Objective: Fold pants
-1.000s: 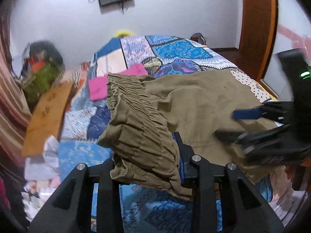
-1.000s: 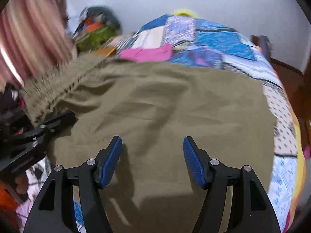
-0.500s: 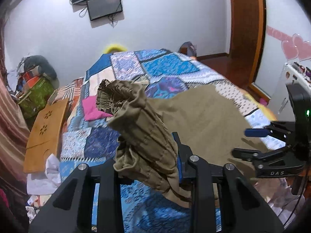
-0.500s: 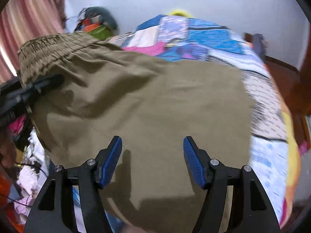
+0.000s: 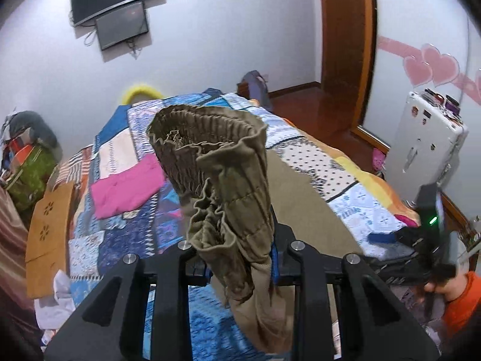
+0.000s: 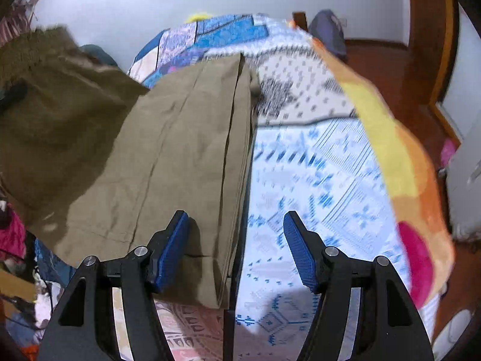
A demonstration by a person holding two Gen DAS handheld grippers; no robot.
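Observation:
Olive pants with a gathered elastic waistband (image 5: 210, 156) are lifted at the waist end. My left gripper (image 5: 240, 255) is shut on the bunched waistband, which stands up above the jaws and hangs below them. The pant legs (image 6: 180, 150) lie flat along the bed, stacked one on the other. My right gripper (image 6: 234, 225) is open just above the legs' right edge near the hem, its left pad over the cloth and its right pad over the quilt. In the left wrist view the right gripper (image 5: 390, 237) shows at the right, held by a hand with an orange sleeve (image 5: 460, 294).
The bed carries a patchwork quilt (image 5: 345, 180) with a pink cloth (image 5: 126, 186) on it. A wooden board (image 5: 48, 234) and piled clutter (image 5: 27, 156) stand left of the bed. A white case (image 5: 421, 144) and a wooden door frame (image 5: 345, 45) are at the right.
The left gripper has risen with the waistband, pulling the waist end up off the bed. The right gripper has swung to the right, from over the middle of the pants to their right edge.

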